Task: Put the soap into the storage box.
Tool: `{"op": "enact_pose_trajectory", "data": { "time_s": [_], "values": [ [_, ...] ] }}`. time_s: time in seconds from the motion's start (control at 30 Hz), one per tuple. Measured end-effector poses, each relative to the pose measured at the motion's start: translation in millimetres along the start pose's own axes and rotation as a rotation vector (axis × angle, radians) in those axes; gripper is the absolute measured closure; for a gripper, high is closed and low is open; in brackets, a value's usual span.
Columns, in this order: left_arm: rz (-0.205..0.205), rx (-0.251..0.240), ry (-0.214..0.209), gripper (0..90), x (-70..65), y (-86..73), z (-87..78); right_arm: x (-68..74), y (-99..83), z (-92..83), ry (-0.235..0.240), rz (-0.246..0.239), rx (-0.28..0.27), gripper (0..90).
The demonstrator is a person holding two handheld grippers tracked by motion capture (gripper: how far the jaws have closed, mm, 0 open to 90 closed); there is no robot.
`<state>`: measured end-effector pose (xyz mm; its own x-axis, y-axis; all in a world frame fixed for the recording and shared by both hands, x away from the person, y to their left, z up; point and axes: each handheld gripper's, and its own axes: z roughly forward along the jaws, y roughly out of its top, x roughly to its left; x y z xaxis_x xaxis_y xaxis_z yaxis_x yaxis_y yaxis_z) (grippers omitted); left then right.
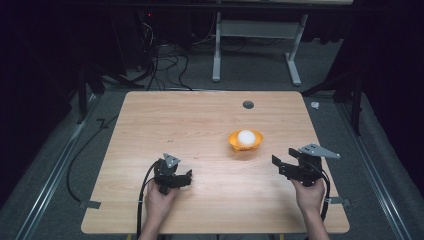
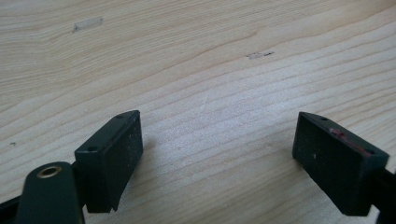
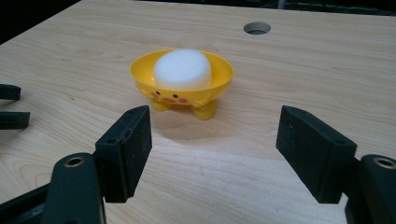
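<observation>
Yellow bowl with a chick face and stubby feet sits right of centre on the wooden worktop, a white rounded object inside it; the round cable hole lies beyond it near the far edge. Right gripper is held near the right edge, fingers wide apart, nothing between them, aimed at the bowl, which stands just ahead of them in the right gripper view. Left gripper sits low at front-left, well apart from the bowl, fingers also spread over bare wood.
</observation>
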<state>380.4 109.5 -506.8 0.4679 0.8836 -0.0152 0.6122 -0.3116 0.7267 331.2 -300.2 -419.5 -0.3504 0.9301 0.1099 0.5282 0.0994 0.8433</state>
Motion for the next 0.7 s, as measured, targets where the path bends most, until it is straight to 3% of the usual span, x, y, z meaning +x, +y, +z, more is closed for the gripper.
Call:
{"op": "enact_pose_trajectory", "data": {
  "time_s": [0.7],
  "values": [
    [0.000,0.000,0.000,16.5,0.0,0.0,0.0,9.7,-13.7,0.1,0.026,-0.006,0.029,27.2]
  ]
}}
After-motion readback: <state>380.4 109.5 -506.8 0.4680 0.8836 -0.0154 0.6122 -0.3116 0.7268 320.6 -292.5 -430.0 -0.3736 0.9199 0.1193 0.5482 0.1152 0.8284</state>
